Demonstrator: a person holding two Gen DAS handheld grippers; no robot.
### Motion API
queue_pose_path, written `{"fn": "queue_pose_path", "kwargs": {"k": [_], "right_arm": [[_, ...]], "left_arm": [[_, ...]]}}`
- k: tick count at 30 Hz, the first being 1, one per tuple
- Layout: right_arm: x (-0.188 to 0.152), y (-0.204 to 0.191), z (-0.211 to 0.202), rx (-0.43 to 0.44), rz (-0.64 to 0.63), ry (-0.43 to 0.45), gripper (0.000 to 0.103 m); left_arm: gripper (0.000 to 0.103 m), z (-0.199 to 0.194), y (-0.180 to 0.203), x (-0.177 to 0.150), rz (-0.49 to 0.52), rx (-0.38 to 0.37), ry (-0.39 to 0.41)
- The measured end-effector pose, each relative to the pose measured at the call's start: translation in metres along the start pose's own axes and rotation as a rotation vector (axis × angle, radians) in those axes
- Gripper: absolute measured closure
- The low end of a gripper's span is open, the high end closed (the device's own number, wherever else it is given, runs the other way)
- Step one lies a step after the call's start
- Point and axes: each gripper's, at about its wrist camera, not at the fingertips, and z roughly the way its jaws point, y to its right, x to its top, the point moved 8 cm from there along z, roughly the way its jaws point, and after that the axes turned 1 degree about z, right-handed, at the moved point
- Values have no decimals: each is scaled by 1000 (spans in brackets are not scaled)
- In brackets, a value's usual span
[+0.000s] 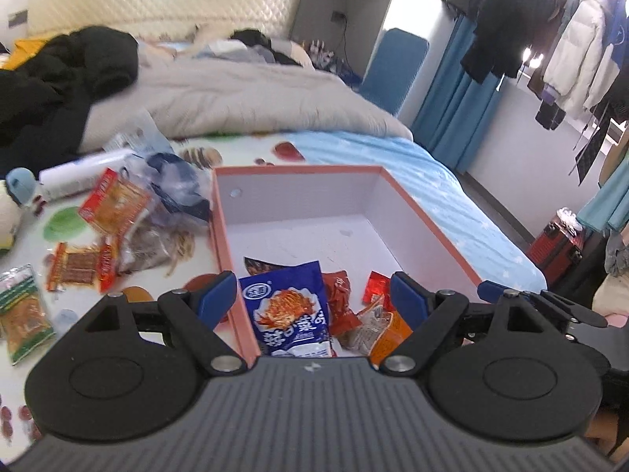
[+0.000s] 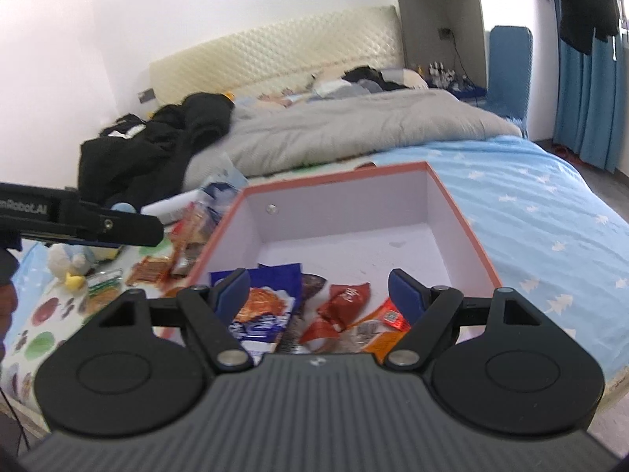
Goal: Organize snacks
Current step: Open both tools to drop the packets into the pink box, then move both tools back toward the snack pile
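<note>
Left of the left gripper [image 1: 314, 295], several snack packets lie loose on the printed mat [image 1: 243, 149]: a green packet [image 1: 21, 310] the farthest left, then red-and-orange packets [image 1: 78, 271] and a clear bag [image 1: 157, 244] closer to the box. Directly in front of both grippers stands the open pink-rimmed box [image 1: 428, 216], white inside. In its near end, between the left gripper's spread fingers, lies a blue snack bag [image 1: 289, 306]; to the right of it are a red wrapper [image 1: 340, 299] and an orange packet [image 1: 387, 330]. The left gripper is released and grasps nothing. The right gripper [image 2: 319, 290] is also released above the same packets, holding nothing. No earlier view is given.
</note>
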Motion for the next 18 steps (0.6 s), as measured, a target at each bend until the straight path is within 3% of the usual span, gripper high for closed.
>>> {"fn": "queue_pose_path", "kwargs": {"k": [10,18], "right_arm": [[-8,-39,-30,41,-35,70,24],[-22,-67,-39,87,-42,78,24]], "left_arm": [[15,-52,-19,-23,-26,51,84],[15,-77,-41,-48,-60,94,112]]}}
